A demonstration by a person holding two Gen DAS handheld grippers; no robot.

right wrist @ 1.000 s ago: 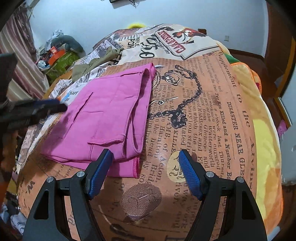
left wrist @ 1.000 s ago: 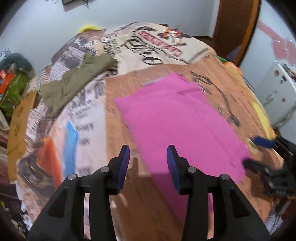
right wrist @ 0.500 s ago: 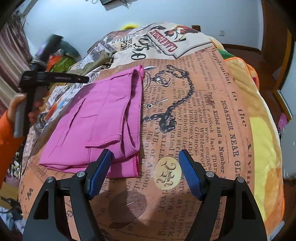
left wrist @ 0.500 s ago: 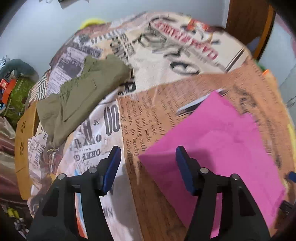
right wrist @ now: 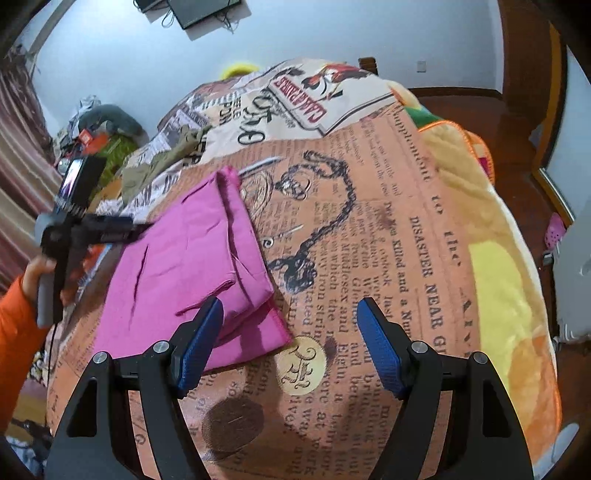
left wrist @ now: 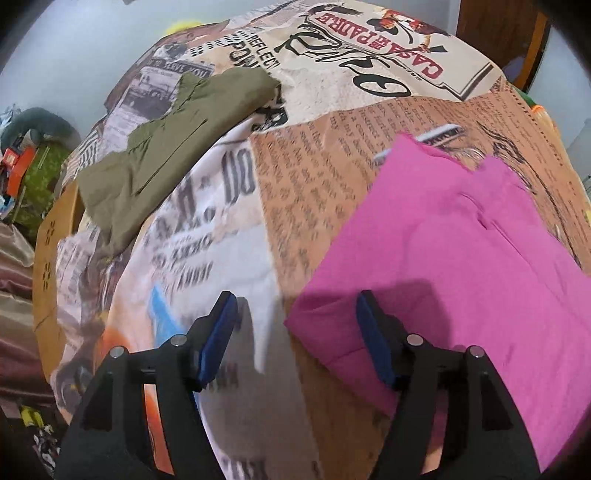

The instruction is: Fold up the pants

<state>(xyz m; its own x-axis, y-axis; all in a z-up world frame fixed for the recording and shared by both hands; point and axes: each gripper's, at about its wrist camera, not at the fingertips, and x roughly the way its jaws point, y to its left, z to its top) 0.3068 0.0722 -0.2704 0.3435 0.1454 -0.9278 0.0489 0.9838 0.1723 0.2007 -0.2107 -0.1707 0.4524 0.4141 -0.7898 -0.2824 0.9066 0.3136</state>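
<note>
Pink pants (left wrist: 454, 258) lie folded flat on the printed bedspread; they also show in the right wrist view (right wrist: 188, 251). My left gripper (left wrist: 295, 325) is open and empty, hovering over the near left corner of the pink pants. My right gripper (right wrist: 290, 332) is open and empty above the near right corner of the pants. The left gripper also shows in the right wrist view (right wrist: 136, 229), held by a hand in an orange sleeve at the pants' left edge.
Olive-green pants (left wrist: 173, 147) lie crumpled at the far left of the bed (left wrist: 229, 236). A yellow-orange blanket (right wrist: 509, 280) covers the bed's right side. Clutter (right wrist: 92, 133) sits on the floor at the left, and a wooden door (left wrist: 498, 33) stands at the far right.
My left gripper has swung left and forward, from over the middle of the pink pants to their left corner, and opened wider. My right gripper has stayed open and moved slightly closer to the hem.
</note>
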